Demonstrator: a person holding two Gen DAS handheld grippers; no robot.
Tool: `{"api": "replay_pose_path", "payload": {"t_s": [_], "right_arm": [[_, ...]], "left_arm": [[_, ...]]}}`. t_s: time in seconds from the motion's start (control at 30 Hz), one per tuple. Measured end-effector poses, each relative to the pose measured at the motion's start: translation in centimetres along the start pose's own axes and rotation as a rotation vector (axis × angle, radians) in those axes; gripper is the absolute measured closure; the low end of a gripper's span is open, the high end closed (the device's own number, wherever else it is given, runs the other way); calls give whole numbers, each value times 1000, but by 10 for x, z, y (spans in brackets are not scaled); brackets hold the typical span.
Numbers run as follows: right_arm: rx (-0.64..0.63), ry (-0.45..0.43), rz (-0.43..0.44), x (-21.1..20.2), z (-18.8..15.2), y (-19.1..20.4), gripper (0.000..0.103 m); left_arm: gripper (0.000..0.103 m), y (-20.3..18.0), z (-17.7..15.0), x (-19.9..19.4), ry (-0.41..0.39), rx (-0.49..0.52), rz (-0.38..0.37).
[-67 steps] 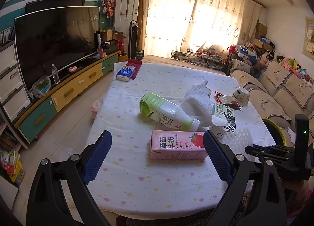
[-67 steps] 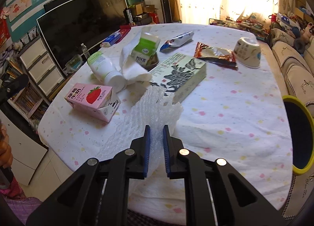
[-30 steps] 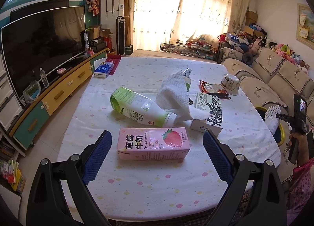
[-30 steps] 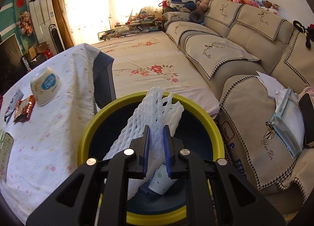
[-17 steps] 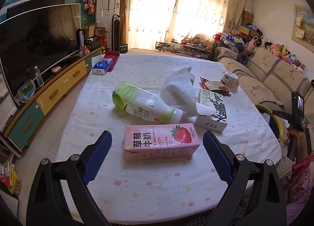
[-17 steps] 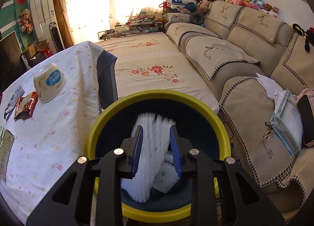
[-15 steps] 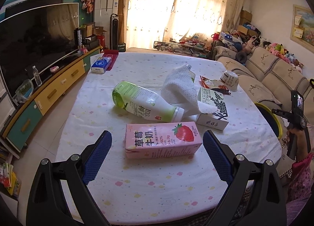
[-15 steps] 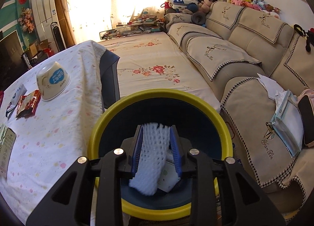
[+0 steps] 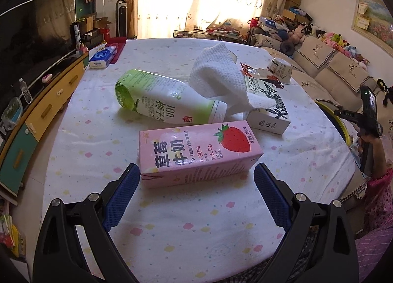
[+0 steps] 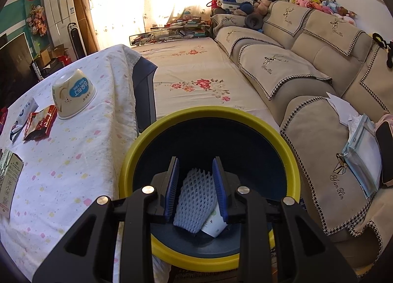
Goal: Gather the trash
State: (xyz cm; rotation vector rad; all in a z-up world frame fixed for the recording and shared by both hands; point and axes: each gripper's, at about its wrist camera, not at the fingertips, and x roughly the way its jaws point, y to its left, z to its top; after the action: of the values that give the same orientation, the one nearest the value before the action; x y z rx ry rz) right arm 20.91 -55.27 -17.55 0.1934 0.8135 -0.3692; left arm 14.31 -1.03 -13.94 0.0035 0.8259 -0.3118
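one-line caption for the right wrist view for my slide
Right gripper, jaws open, above the yellow-rimmed bin, where the white foam net lies beside a paper cup.

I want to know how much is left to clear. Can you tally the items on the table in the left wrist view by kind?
Drink containers: 2, pink strawberry milk carton, green-and-white plastic bottle
Boxes: 2, black-and-white box, blue tissue box
White cloth: 1
Upturned paper bowl: 1
Red snack wrapper: 1
Total: 7
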Motion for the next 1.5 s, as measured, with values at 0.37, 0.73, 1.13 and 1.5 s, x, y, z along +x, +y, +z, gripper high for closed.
{"api": "replay_pose_path", "payload": {"t_s": [0.37, 0.73, 1.13, 1.5], "right_arm": [[4, 4, 22, 1, -3, -1, 75], [25, -1, 28, 0, -4, -8, 73], [7, 14, 36, 5, -5, 0, 72], [27, 36, 36, 14, -10, -8, 72]], "left_arm": [[10, -85, -26, -2, 71, 176, -291], [10, -59, 5, -8, 9, 173, -157], [17, -78, 27, 52, 97, 190, -149], [45, -94, 41, 85, 164, 233, -99]]}}
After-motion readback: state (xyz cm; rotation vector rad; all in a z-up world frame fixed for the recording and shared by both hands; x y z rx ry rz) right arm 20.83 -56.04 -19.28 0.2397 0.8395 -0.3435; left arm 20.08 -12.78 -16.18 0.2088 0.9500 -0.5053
